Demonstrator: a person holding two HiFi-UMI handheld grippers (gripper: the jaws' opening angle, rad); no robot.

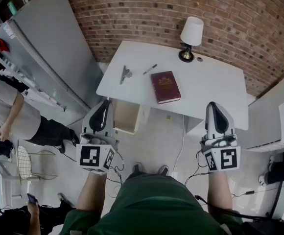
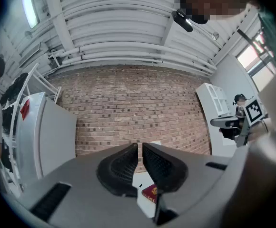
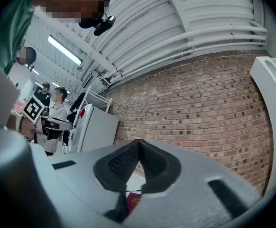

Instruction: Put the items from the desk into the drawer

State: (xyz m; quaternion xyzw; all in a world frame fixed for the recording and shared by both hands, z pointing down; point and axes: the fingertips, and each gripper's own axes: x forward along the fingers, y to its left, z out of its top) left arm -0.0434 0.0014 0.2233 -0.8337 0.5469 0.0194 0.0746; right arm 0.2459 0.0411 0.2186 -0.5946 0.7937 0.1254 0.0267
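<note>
Both tongs, left [image 1: 103,109] and right [image 1: 215,109], hang empty short of the tabletop [image 1: 210,87], jaws all but pressed together. The red book [image 1: 165,86] lies flat mid-tabletop, long axis running toward the wall. It looks stiff and probably weighty, best pinched across its near edge; the open drawer [image 1: 126,116] sits below-left

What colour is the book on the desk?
The book is dark red with a gold emblem; clearest in head view.

One book [image 1: 165,86], one pen [image 1: 150,69], one lamp [image 1: 190,37]
</note>
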